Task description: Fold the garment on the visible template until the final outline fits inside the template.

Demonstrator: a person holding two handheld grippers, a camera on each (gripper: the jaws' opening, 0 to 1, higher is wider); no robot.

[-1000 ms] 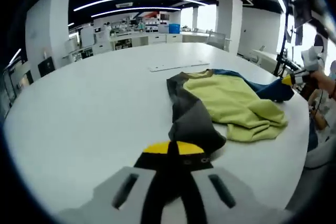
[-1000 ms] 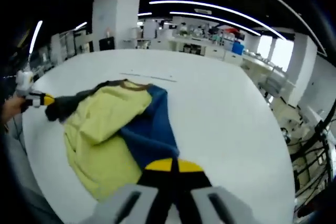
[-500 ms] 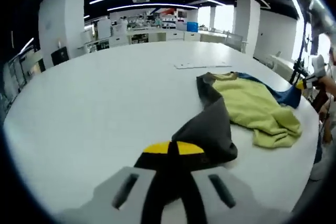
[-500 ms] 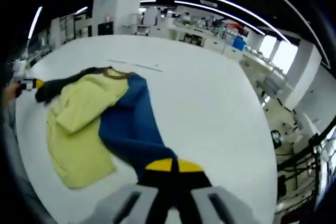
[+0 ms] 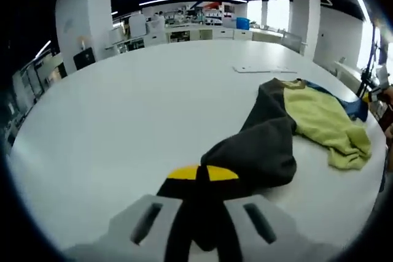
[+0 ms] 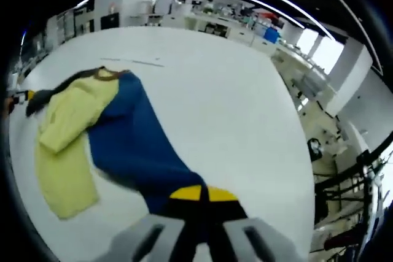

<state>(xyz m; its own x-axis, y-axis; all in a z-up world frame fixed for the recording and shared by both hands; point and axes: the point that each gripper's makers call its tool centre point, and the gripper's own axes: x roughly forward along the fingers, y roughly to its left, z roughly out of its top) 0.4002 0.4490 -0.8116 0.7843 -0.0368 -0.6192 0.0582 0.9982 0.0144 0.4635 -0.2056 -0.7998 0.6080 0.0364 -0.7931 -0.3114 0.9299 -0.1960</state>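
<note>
Left gripper view, left tongs (image 5: 202,173) seemingly pinching garment (image 5: 295,127), white table (image 5: 135,108)

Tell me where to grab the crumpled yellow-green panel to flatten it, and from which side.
Judging from the right gripper view, take the yellow-green panel at its free lower hem corner, coming from the table edge side: the cloth there lies loose and bunched, clear of the blue sleeve that the right gripper grips.
</note>
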